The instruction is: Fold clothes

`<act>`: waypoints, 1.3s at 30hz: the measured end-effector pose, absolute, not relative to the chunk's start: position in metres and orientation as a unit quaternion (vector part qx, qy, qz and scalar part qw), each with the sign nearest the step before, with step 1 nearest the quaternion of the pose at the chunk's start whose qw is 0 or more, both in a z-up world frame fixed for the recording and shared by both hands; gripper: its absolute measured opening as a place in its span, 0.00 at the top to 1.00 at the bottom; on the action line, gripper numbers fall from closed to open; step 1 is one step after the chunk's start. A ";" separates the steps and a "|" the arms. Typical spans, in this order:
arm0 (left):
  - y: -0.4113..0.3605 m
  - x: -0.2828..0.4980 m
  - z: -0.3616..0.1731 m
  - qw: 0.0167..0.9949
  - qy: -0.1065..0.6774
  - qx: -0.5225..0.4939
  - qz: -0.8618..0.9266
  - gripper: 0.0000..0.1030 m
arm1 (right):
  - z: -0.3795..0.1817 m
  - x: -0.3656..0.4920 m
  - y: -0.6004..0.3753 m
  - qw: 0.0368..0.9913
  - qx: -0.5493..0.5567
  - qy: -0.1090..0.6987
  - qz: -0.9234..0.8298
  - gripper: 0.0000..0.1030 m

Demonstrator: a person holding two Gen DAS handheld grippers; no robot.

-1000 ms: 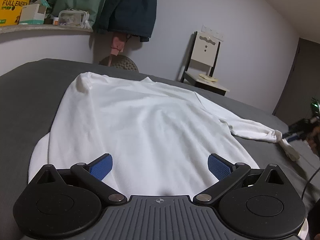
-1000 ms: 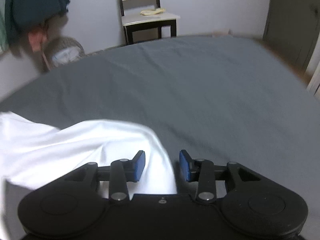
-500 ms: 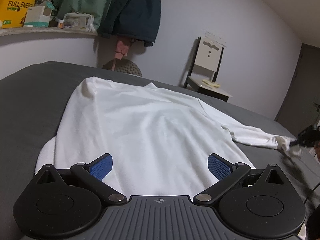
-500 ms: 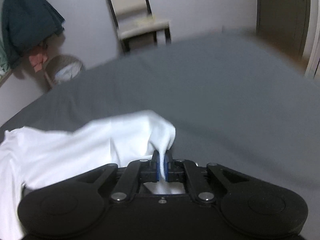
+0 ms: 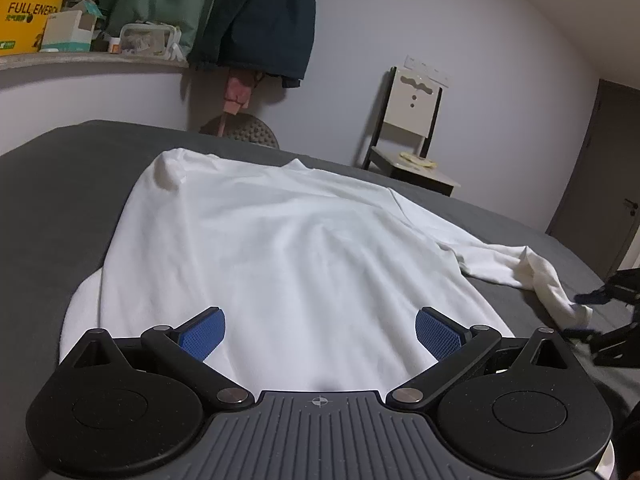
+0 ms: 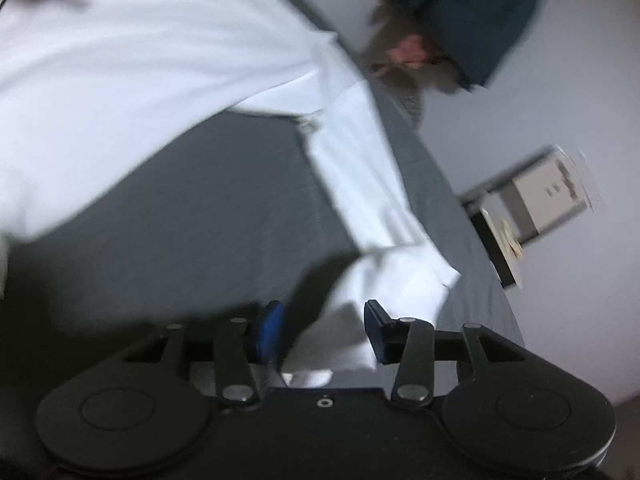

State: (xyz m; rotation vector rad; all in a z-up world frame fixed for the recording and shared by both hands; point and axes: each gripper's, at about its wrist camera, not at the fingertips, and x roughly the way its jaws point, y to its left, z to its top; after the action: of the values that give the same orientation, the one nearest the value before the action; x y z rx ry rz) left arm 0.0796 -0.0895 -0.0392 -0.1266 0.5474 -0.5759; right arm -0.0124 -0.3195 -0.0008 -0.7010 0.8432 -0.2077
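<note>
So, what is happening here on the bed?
A person with two handheld grippers is folding a white long-sleeved shirt spread on the grey bed. The left gripper hovers open over the hem. The right gripper has just been opening, with the sleeve cuff loose between its pads.

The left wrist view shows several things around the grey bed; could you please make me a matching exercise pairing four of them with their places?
Things:
1. white long-sleeved shirt
2. yellow cardboard box
3. dark blue jacket
4. cream-backed chair

Places:
A. hanging on the wall
B. spread flat on the grey bed
C. standing beyond the bed by the wall
D. on the shelf at upper left

Pairs: 1-B, 2-D, 3-A, 4-C
</note>
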 end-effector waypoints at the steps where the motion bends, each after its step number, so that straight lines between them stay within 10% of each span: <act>1: -0.090 0.079 -0.039 0.920 0.267 -0.062 -0.280 0.00 | 0.003 -0.014 -0.321 0.854 -0.324 0.393 -0.110 0.50; 8: -0.090 0.078 -0.039 0.920 0.268 -0.057 -0.280 0.00 | 0.041 -0.017 -0.392 0.921 0.030 0.356 -0.157 0.42; 16: -0.090 0.079 -0.041 0.919 0.271 -0.058 -0.280 0.00 | 0.007 -0.030 -0.458 0.859 0.352 0.291 -0.230 0.77; 32: -0.088 0.079 -0.040 0.919 0.268 -0.063 -0.281 0.00 | 0.002 0.003 -0.395 0.886 0.109 0.384 -0.235 0.64; 39: -0.087 0.080 -0.040 0.920 0.268 -0.063 -0.280 0.00 | 0.023 -0.006 -0.389 0.901 0.069 0.359 -0.232 0.89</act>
State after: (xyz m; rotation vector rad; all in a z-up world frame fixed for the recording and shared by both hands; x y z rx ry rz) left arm 0.0800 -0.0866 -0.0398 -0.1287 0.5507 -0.5750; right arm -0.0060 -0.3890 0.0230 0.1425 0.7429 -0.4791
